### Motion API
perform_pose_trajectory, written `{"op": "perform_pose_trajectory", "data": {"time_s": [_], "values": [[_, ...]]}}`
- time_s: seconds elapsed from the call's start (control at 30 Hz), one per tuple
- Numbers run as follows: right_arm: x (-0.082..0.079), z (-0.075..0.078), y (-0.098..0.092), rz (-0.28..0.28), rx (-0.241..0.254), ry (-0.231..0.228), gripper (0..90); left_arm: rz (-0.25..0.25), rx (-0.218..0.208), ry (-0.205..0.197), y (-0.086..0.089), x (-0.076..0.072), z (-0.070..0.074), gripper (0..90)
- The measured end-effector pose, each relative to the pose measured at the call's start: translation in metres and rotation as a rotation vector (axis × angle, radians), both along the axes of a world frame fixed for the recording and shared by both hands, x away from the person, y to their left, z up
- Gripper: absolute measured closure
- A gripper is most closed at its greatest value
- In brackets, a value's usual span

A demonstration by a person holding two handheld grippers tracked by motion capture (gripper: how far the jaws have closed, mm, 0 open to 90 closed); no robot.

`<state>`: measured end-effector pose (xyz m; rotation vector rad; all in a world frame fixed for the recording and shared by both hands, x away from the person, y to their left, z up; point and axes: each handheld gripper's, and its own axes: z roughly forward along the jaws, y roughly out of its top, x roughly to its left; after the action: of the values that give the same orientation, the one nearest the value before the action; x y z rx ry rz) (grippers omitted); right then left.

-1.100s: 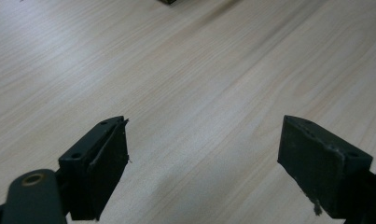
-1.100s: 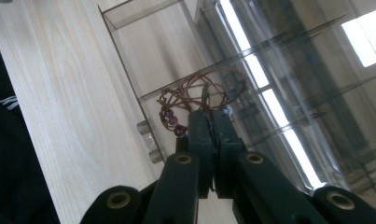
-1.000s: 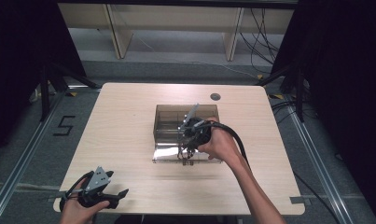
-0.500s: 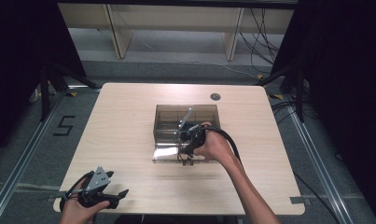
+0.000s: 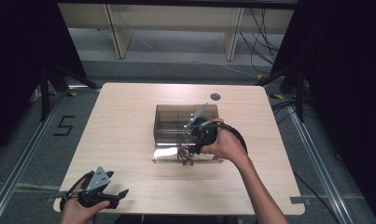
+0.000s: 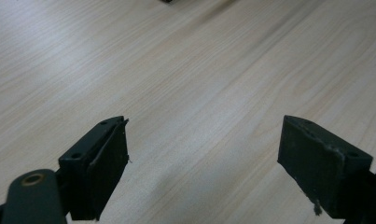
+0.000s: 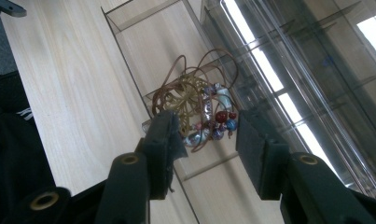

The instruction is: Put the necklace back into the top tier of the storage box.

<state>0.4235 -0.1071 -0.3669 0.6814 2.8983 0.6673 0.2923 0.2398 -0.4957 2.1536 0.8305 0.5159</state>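
The left tongs (image 5: 112,193) rest at the near edge of the table (image 5: 120,121), well apart from the work, their pads spread wide over bare wood with nothing between them.

Farther out, the right tongs (image 7: 206,135) have just been opening: in the right gripper view the pads stand apart on either side of a beaded bracelet (image 7: 202,109), pressing on nothing, so it reads as let go. The step in hand looks like setting the bracelet down into a tray section of the clear organiser box (image 5: 185,120). It lies just beyond the fingertips, inside the shallow near compartment (image 7: 174,60), with the box's taller body off to one side.

Next, I judge, the right tongs must draw back without snagging the cord.

The bracelet is a tangle of brown cord loops, a gold filigree piece, and red, blue and pale beads.
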Motion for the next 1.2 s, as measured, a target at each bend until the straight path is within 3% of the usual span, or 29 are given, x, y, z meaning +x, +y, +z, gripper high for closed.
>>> {"op": "perform_pose_trajectory", "data": {"time_s": [0.03, 0.1, 0.23, 0.3, 0.37, 0.4, 0.43, 0.57, 0.6, 0.77, 0.83, 0.87, 0.93, 0.97, 1.03, 1.2], "values": [[0.0, 0.001, -0.002, -0.005, 0.004, -0.003, 56.5, 0.007, -0.022, -0.004, -0.001, 0.0, -0.001, 15.7], [-0.001, 0.001, -0.004, -0.006, 0.013, -0.013, 55.4, 0.023, -0.007, 0.012, -0.001, -0.001, -0.001, 15.7], [-0.004, 0.0, -0.009, -0.025, 0.019, -0.011, 52.1, 0.018, -0.021, 0.005, -0.001, -0.001, -0.001, 15.7], [-0.005, 0.0, -0.011, -0.024, 0.021, -0.021, 50.0, 0.005, 0.014, -0.003, 0.001, 0.0, 0.0, 15.7], [-0.007, 0.0, -0.012, -0.042, 0.025, -0.02, 49.0, -0.004, 0.005, -0.018, 0.0, 0.001, 0.0, 15.7], [-0.008, 0.0, -0.016, -0.039, 0.03, -0.025, 47.7, 0.021, -0.005, 0.013, -0.001, -0.001, 0.0, 15.8], [-0.009, 0.001, -0.017, -0.036, 0.032, -0.034, 46.8, 0.008, 0.018, 0.007, 0.0, -0.001, 0.001, 15.7], [-0.013, 0.002, -0.024, -0.067, 0.05, -0.032, 45.2, 0.028, -0.004, 0.015, -0.001, -0.001, -0.001, 15.8], [-0.014, 0.002, -0.026, -0.082, 0.051, -0.031, 44.8, 0.002, 0.023, -0.007, 0.001, 0.001, 0.001, 15.7], [-0.017, 0.0, -0.033, -0.07, 0.061, -0.045, 44.0, 0.012, 0.006, 0.004, 0.0, 0.0, 0.0, 15.7], [-0.019, 0.001, -0.034, -0.089, 0.053, -0.04, 43.8, -0.003, 0.022, -0.007, 0.0, 0.001, 0.0, 15.7], [-0.018, 0.0, -0.036, -0.074, 0.058, -0.052, 43.7, 0.01, 0.012, 0.008, 0.0, 0.0, 0.0, 15.7], [-0.021, 0.002, -0.037, -0.096, 0.059, -0.035, 43.6, 0.017, 0.004, 0.013, -0.001, -0.001, 0.0, 15.7], [-0.021, 0.002, -0.037, -0.077, 0.064, -0.053, 43.6, -0.004, 0.02, -0.004, 0.0, 0.001, 0.0, 15.7], [-0.023, 0.004, -0.038, -0.086, 0.066, -0.048, 43.3, -0.01, 0.042, -0.001, 0.002, 0.001, 0.002, 15.7], [-0.027, 0.005, -0.04, -0.085, 0.063, -0.063, 42.1, -0.001, 0.026, -0.004, 0.001, 0.001, 0.001, 15.7]]}}
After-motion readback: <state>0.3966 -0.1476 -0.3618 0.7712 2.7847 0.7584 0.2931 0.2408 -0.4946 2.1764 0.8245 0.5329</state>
